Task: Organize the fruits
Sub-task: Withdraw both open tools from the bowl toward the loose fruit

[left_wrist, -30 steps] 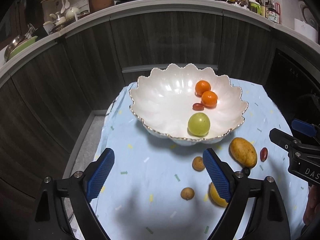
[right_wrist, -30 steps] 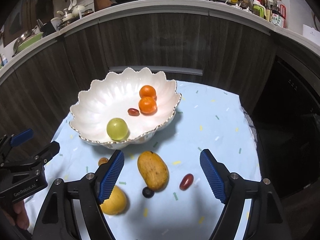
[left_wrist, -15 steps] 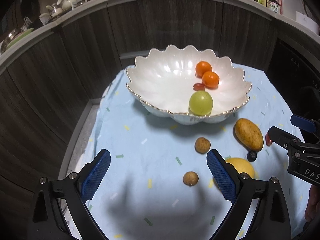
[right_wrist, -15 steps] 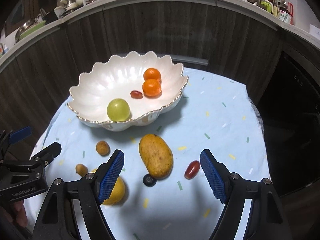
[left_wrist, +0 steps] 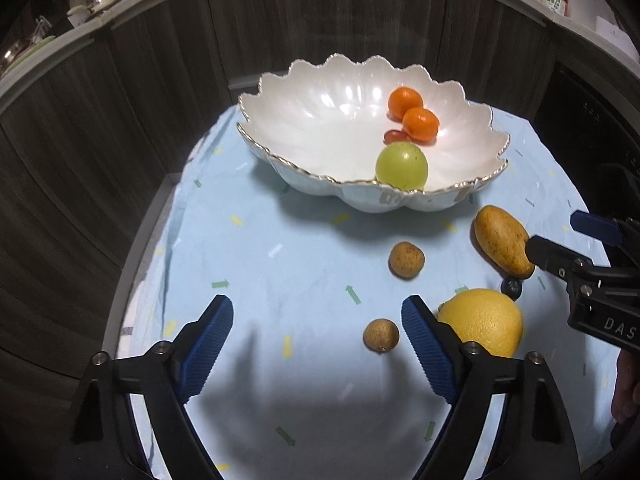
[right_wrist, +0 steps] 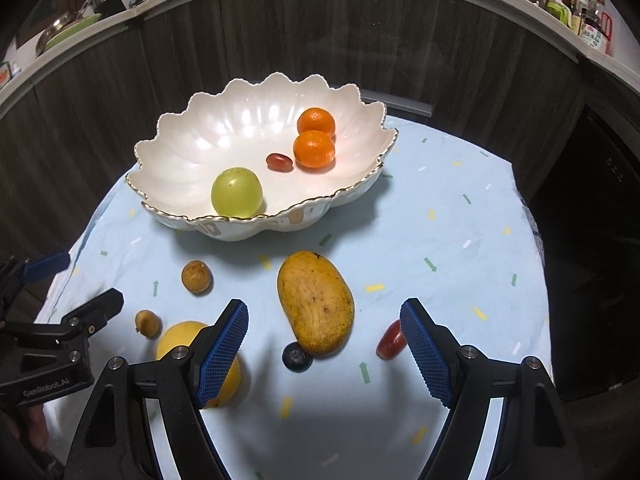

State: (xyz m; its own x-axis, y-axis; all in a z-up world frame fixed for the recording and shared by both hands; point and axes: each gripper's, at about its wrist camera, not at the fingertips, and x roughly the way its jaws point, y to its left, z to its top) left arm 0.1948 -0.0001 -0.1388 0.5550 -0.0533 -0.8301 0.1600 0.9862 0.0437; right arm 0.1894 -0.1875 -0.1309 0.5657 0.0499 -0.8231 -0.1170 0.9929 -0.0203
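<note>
The left gripper (left_wrist: 316, 344) hangs over bare blue cloth, jaws wide and closing with nothing between them; a small brown longan (left_wrist: 381, 335) lies just inside its right finger, and the yellow grapefruit (left_wrist: 482, 320) sits just outside that finger. The right gripper (right_wrist: 324, 344) is spread wide and empty above the cloth, with the mango (right_wrist: 316, 302) and a dark blueberry (right_wrist: 297, 357) touching the mango's near end in the gap ahead of it; a red cherry tomato (right_wrist: 390, 340) lies against its right pad and the grapefruit is partly hidden behind its left finger. A second longan (right_wrist: 196, 277) rests farther out, between the grippers and the scalloped white bowl (right_wrist: 192, 148). Inside the bowl are a green grape-like fruit (right_wrist: 237, 192), two mandarins (right_wrist: 314, 148) touching each other, and another cherry tomato (right_wrist: 279, 162). The confetti-patterned tablecloth (right_wrist: 440, 220) stands before dark wood cabinets (right_wrist: 360, 40).
</note>
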